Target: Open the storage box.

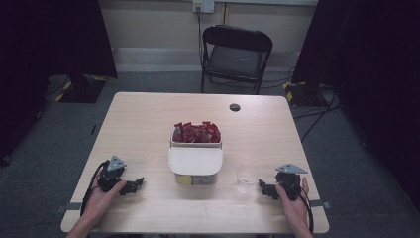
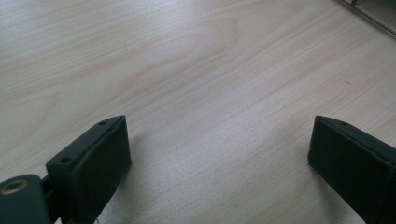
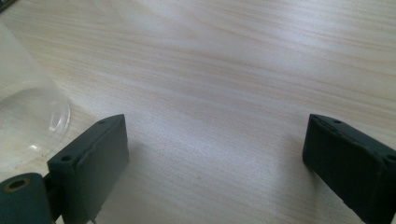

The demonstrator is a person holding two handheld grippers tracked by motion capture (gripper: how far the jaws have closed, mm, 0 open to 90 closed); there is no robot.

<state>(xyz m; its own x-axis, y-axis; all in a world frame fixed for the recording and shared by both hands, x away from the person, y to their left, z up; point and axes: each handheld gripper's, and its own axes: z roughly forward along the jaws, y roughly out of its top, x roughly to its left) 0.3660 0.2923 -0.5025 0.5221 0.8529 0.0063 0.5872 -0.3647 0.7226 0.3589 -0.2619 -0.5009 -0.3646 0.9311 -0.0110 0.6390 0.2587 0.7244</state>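
High view, left to right, with the white container (image 1: 195, 161) at the table's middle as the landmark. Table (image 1: 143, 119) is light wood, with a small dark round hole (image 1: 235, 107) beyond the container, toward the far edge.

Left hand-held gripper (image 1: 134, 184): lies low on the table, well to the left of the container and a little nearer the person, gripped by the left hand (image 1: 101, 194). Grey three-cornered plate on top, cable trailing back along the forearm. Jaws point toward the container. Left gripper view: jaws spread wide, bare wood between them, nothing pinched; a strip of the container's edge shows at the top right corner.

Container: white, rounded, its near part covered by a flat white lid. Far part is open and packed with red packets (image 1: 196, 132). Something yellowish shows through the near wall, too small to tell what.

Clear plastic cup (image 1: 246, 179): stands upright just right of the container's near corner, between the container and the right hand-held gripper.

Right hand-held gripper (image 1: 263, 188): right of the cup and close beside it, not touching as far as I can tell, held by the right hand (image 1: 292, 198). Right gripper view: jaws spread wide over bare table, nothing between them; the cup (image 3: 25, 116) sits just outside one jaw.

Black folding chair (image 1: 236, 57) stands beyond the table's far edge.
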